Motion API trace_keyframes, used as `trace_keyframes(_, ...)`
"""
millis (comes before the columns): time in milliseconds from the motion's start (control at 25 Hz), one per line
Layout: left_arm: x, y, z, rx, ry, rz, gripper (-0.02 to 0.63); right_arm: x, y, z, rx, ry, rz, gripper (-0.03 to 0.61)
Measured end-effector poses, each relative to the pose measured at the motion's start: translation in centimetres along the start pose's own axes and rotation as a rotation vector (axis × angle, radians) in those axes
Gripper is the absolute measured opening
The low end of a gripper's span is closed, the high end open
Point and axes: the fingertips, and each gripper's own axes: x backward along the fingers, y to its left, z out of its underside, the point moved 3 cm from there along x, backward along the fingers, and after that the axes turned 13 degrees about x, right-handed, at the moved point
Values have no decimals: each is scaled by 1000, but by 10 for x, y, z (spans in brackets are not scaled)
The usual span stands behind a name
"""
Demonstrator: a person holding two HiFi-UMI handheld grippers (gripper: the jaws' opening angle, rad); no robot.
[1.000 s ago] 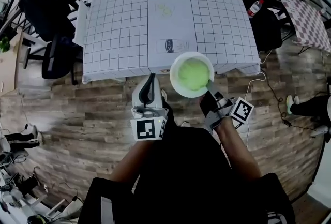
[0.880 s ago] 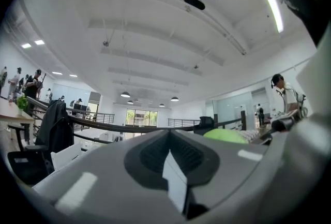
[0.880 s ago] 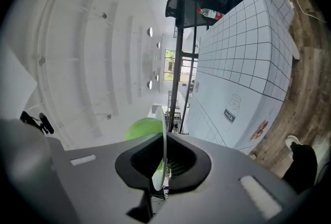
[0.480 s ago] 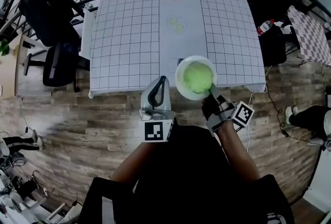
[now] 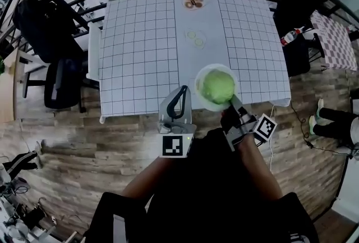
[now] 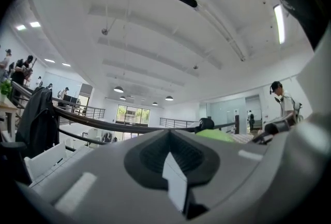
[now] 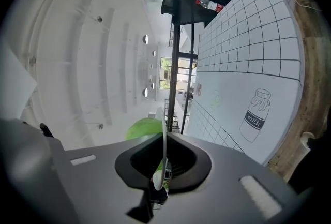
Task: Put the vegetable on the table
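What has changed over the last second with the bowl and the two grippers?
The white round bowl holding the green leafy vegetable, clamped by its rim in the right gripper, has come forward from the near edge to over the white grid-patterned table. The left gripper advanced alongside, up to the edge. Unchanged: right grip on the rim, left gripper shut and empty, vegetable in the bowl.

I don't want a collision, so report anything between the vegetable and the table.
Nothing visible does. The right gripper holds the white bowl with the green vegetable over the near edge of the table, where only flat prints show. The left gripper stands beside, clear of it.
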Motion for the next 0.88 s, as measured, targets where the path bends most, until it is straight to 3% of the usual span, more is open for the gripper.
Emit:
trace_keyframes(200,-33,16,-8,3,46,8,8,-32,5,-9,-47,-20,19,8)
trace_keyframes(440,-34,19,6,17,41,4,8,-37,-4,-9,-27,13,11,8)
trace_keyframes(600,-64,26,-1,20,66,-12,8,-60,-7,-28,-38,31,18,8)
trace_keyframes(880,-77,23,1,-8,31,-53,8,-68,-32,-49,-21,85,-14,9)
